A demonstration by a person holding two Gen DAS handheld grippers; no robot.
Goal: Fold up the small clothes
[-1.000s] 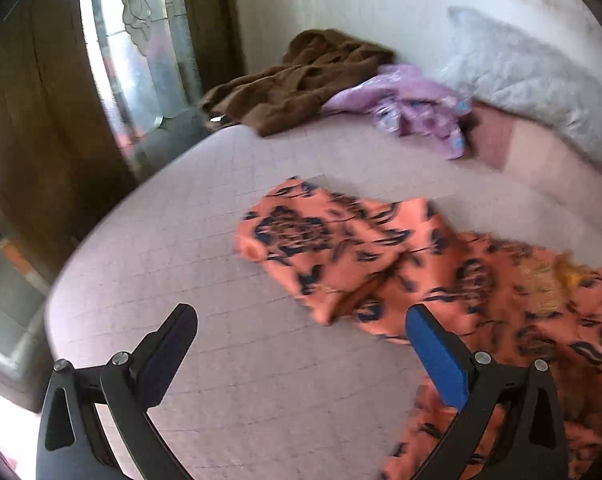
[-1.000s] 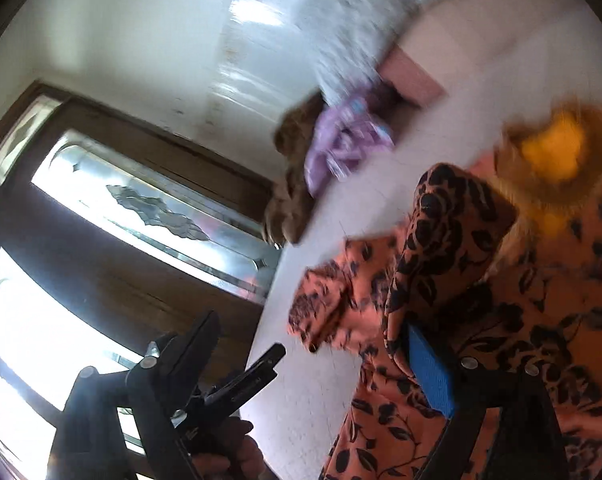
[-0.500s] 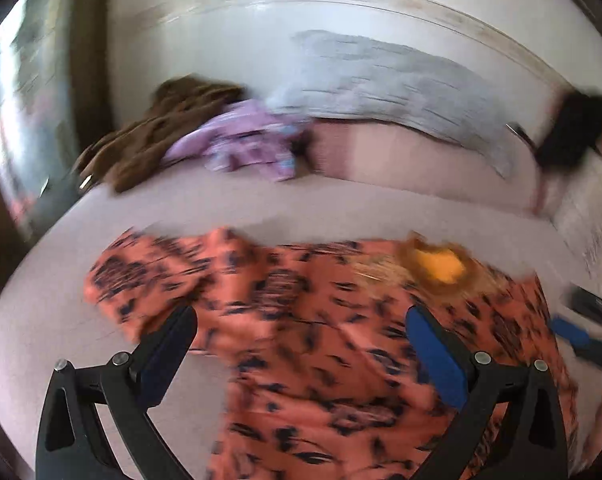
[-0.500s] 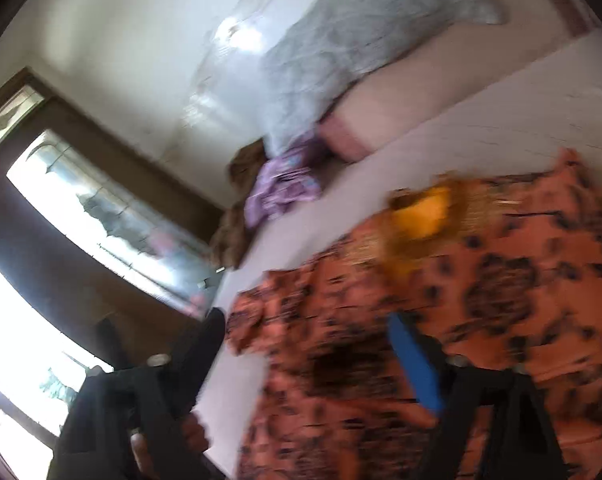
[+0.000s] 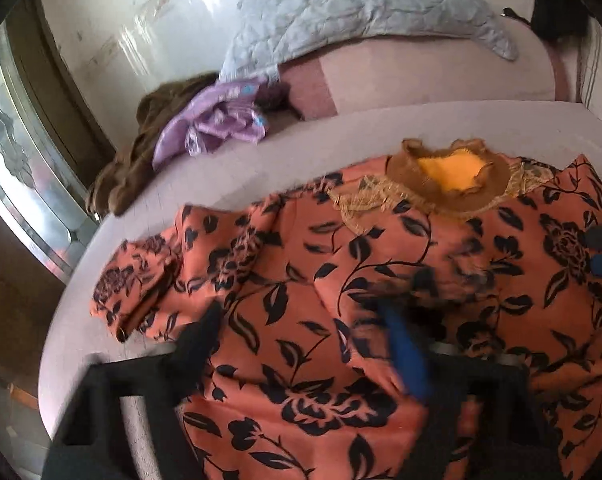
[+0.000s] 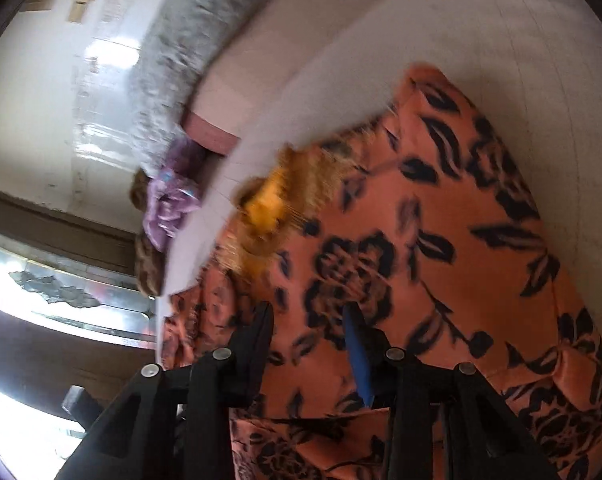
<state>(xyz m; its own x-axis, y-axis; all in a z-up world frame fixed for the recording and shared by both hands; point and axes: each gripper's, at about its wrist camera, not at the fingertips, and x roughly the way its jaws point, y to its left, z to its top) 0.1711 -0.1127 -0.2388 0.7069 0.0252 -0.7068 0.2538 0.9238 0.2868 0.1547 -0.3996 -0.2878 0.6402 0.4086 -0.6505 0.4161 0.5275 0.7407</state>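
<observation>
**A:** Left wrist view first: where does the orange floral garment [image 5: 341, 280] lie?

**B:** Spread flat on the bed [image 5: 261, 168], its yellow-lined neckline [image 5: 449, 176] at the far side and the body running toward the camera. So the long axis goes from the neckline down toward both hands. One sleeve [image 5: 141, 276] is bunched out to the neckline's left.

**A:** And the left hand-held gripper [image 5: 301, 344]?

**B:** Directly over the cloth below the neckline, toward the sleeve side. Its jaws are closing, with fabric lying under and between them; blur hides whether the pads have pinched it yet.

**A:** The right one?

**B:** In the right wrist view the right hand-held gripper [image 6: 309, 328] sits over the body below the neckline too, nearer the garment's other edge. Its jaws are also closing, narrower than the left's, with cloth between them; a firm pinch isn't visible.

**A:** Which hand is nearer the sleeve?

**B:** The left, I'd judge, so folding that sleeve inward would fall to it.
</observation>
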